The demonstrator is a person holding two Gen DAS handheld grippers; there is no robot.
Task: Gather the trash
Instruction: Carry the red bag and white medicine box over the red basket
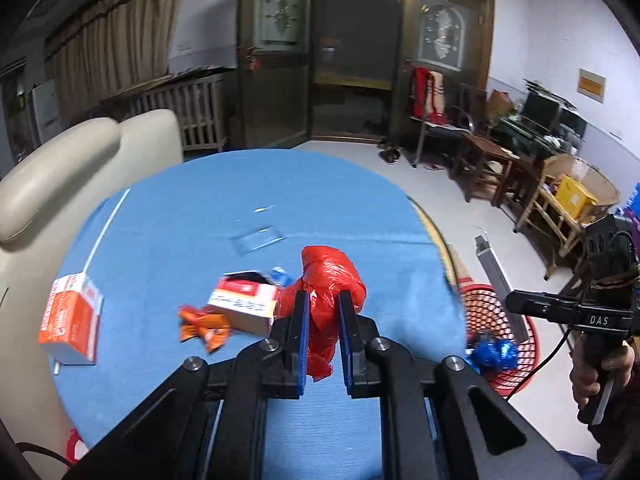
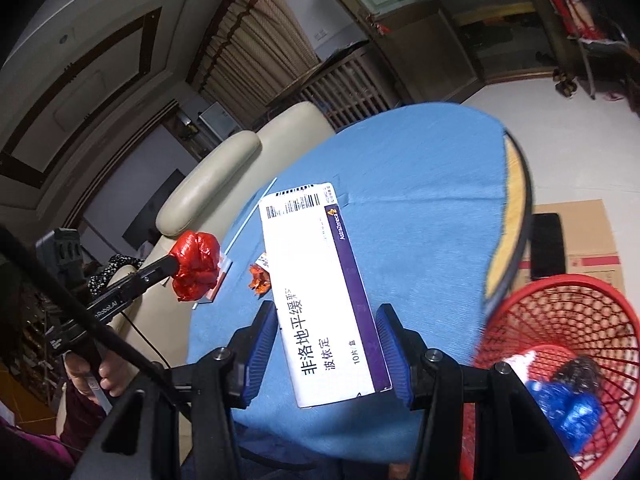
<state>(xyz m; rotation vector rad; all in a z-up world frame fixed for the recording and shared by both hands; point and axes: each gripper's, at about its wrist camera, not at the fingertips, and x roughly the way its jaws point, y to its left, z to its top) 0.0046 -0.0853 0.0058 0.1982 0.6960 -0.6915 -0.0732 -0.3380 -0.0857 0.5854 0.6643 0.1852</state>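
My left gripper (image 1: 323,300) is shut on a crumpled red plastic bag (image 1: 330,276) and holds it above the blue table (image 1: 200,208); the bag also shows in the right wrist view (image 2: 196,258). My right gripper (image 2: 326,312) is shut on a white and purple medicine box (image 2: 324,284), held above the table's right side. On the table lie an orange and white carton (image 1: 70,318), a red and white box (image 1: 244,300) and an orange wrapper (image 1: 204,326). A red mesh basket (image 2: 560,320) stands on the floor, right of the table, holding blue trash (image 2: 564,408).
A cream armchair (image 1: 52,184) stands against the table's left side. A flat cardboard sheet (image 2: 576,232) lies on the floor beyond the basket. Wooden chairs and cluttered shelves (image 1: 520,168) line the right wall. A clear plastic sleeve (image 1: 258,238) lies mid-table.
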